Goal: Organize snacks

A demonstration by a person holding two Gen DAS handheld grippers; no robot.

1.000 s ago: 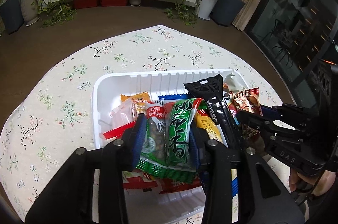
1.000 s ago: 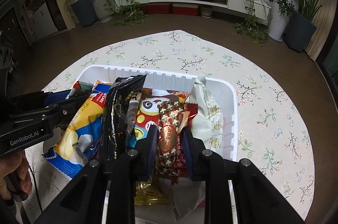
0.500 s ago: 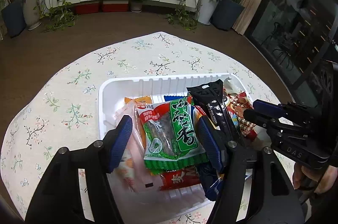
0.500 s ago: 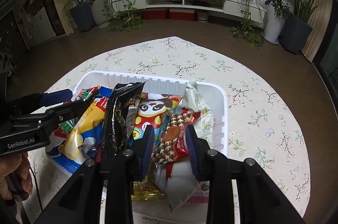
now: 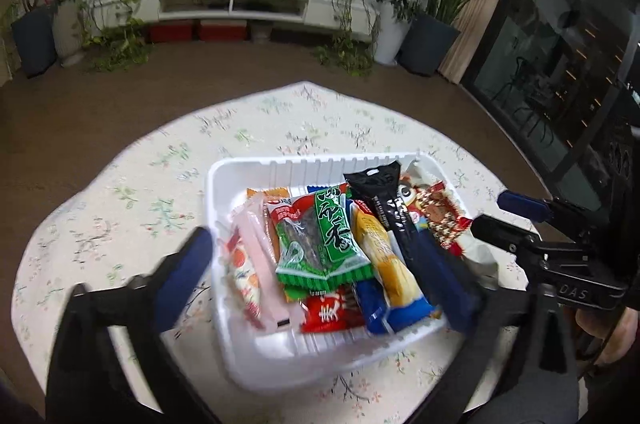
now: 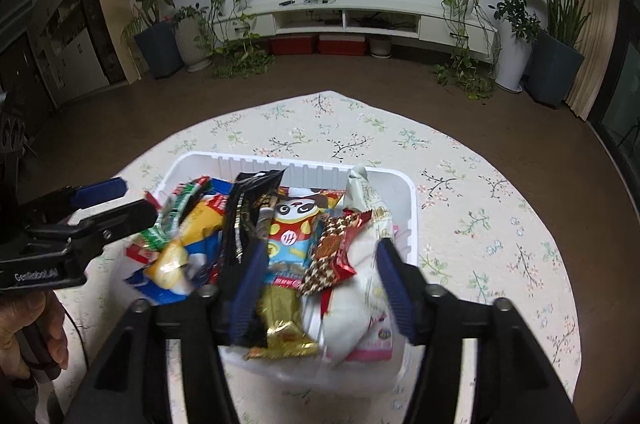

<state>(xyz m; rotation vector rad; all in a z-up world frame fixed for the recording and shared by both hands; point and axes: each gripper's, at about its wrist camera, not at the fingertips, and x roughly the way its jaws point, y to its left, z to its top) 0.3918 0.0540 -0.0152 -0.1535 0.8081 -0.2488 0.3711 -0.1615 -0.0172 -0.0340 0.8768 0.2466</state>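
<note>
A white tray (image 5: pixel 240 179) on the floral tablecloth holds several snack packs. A green pack (image 5: pixel 324 244) lies in the middle, a black pack (image 5: pixel 390 207) and a red-brown chocolate pack (image 5: pixel 440 216) to its right. My left gripper (image 5: pixel 320 288) is open wide and empty, its fingers astride the tray's near part. In the right wrist view the tray (image 6: pixel 408 191) shows the chocolate pack (image 6: pixel 332 252) lying loose between the open fingers of my right gripper (image 6: pixel 320 280). Each gripper shows in the other's view, the right (image 5: pixel 508 220) and the left (image 6: pixel 116 203).
The round table (image 6: pixel 480 224) has a floral cloth with bare margins around the tray. Beyond it are brown floor, a white TV bench (image 6: pixel 360 19) and potted plants (image 6: pixel 160 35). A hand (image 6: pixel 28 336) holds the left gripper's handle.
Both grippers opened and let go: the left released the green pack, the right released the chocolate pack. Both drew back and up from the tray; the packs now rest in it.
</note>
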